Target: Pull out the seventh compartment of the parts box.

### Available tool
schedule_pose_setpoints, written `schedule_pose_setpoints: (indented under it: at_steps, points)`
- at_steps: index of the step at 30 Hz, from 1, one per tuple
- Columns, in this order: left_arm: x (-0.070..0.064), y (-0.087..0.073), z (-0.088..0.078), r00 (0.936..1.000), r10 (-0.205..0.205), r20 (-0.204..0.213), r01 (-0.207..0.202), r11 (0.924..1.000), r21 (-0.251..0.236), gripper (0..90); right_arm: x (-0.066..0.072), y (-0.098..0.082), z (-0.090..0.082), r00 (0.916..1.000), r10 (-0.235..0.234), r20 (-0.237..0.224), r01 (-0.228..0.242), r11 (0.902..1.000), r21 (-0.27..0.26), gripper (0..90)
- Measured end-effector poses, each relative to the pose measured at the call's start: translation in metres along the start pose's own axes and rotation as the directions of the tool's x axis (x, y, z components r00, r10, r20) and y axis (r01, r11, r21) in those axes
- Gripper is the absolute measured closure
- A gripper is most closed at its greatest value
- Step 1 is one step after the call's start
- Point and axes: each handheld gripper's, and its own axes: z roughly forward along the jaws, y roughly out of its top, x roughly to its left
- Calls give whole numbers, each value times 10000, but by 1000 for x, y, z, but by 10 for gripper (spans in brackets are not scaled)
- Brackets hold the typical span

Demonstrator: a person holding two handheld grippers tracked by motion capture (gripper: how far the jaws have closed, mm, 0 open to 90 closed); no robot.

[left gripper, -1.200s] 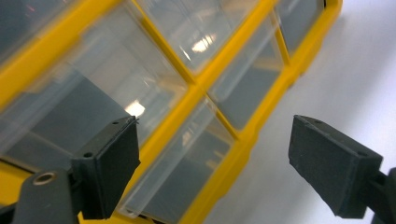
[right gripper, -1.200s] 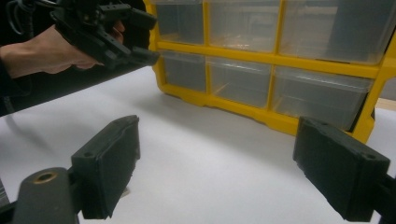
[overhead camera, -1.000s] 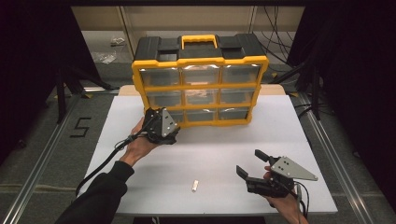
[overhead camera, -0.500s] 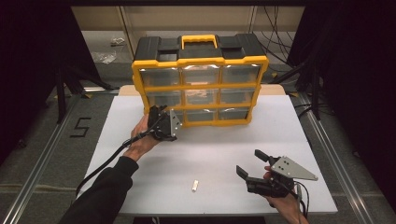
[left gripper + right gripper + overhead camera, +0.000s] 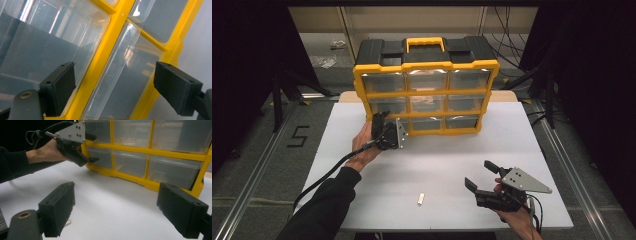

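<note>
High view — left gripper (image 5: 387, 131) at organizer's (image 5: 427, 92) bottom-left drawer edge.

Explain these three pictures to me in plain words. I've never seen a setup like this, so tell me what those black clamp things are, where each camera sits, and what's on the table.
No robot here: a person holds a hand-held gripper in each hand, each with two black jaws that open and close.

The high view looks down from above the person's side of the table. The other two pictures come from small cameras riding on the grippers, looking out between their own jaws.

On the white table stands a yellow organizer with a black top and clear plastic drawers. A small pale piece lies near the front edge; it is too small to identify.

The left gripper is up against the lower left drawers, jaws open on either side of a clear drawer's front lip, not closed on it. The right gripper sits open near the front right, holding nothing.
</note>
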Motion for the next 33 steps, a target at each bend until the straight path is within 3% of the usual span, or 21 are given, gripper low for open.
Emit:
schedule_pose_setpoints:
  at_steps: [9,13,21,33]
  points:
    - [-6,0,2,9987,254,-443,-254,9997,-11,215,0,0,0,10000,9,-7,-9,10000,0,161]
    - [-9,-1,2,9951,601,-788,-599,9982,51,222,0,0,0,10000,10,-12,-10,10000,-3,161]
    - [-13,-1,2,9828,1025,-1537,-1009,9947,182,255,0,0,0,10000,0,-30,0,10000,5,161]
    - [-19,-5,4,9674,1421,-2097,-1400,9898,247,355,0,0,0,10000,-10,-51,10,10000,41,161]
